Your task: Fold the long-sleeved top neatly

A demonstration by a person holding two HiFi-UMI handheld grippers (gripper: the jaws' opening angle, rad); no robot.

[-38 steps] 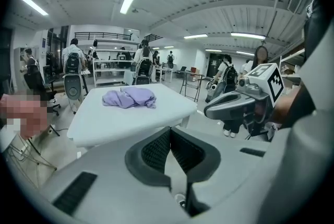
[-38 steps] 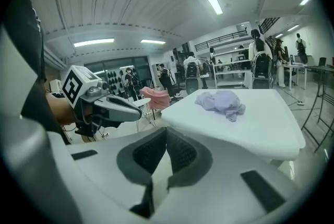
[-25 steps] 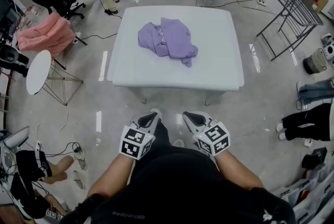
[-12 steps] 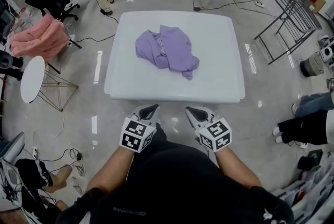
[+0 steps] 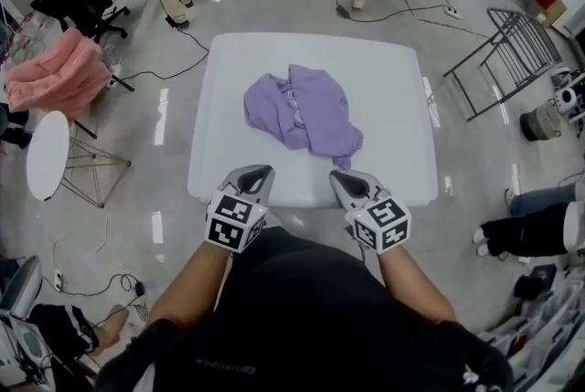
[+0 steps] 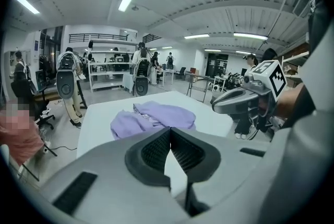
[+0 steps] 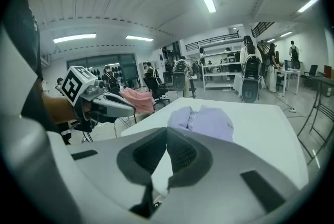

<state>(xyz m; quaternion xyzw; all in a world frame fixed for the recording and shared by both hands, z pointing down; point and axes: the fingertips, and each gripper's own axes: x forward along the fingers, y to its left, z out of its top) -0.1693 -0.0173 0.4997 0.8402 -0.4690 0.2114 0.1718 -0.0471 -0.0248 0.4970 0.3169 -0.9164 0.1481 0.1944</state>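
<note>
The white table [image 5: 398,98] is the largest thing in a busy workshop floor, and the person stands at its near edge. In the middle of the tabletop lies the purple long-sleeved top [image 5: 306,111]. It is bunched into a loose heap with its sleeves and body tangled together, and one corner trails toward the near right. No part of it is spread flat and no fold looks made, so the task seems to be at its very start, with the hands brought up to the table and the cloth untouched. The left gripper [image 5: 259,171] and the right gripper [image 5: 340,177] are held side by side over the table's near edge, pointing forward and somewhat down toward the heap and apart from it. Each gripper's own view shows its ribbed pads pressed together at the tips with nothing caught between them, so both are clenched and empty. The next move probably calls for parting both pairs of jaws and reaching on to the garment. Before any neat fold is possible, the heap would need to be pulled open and laid flat. That likely means picking out two clear edges, such as the shoulders or the hem, one for each gripper. The bunching hides where the sleeves run, so finding them may take a lift and a shake.
</note>
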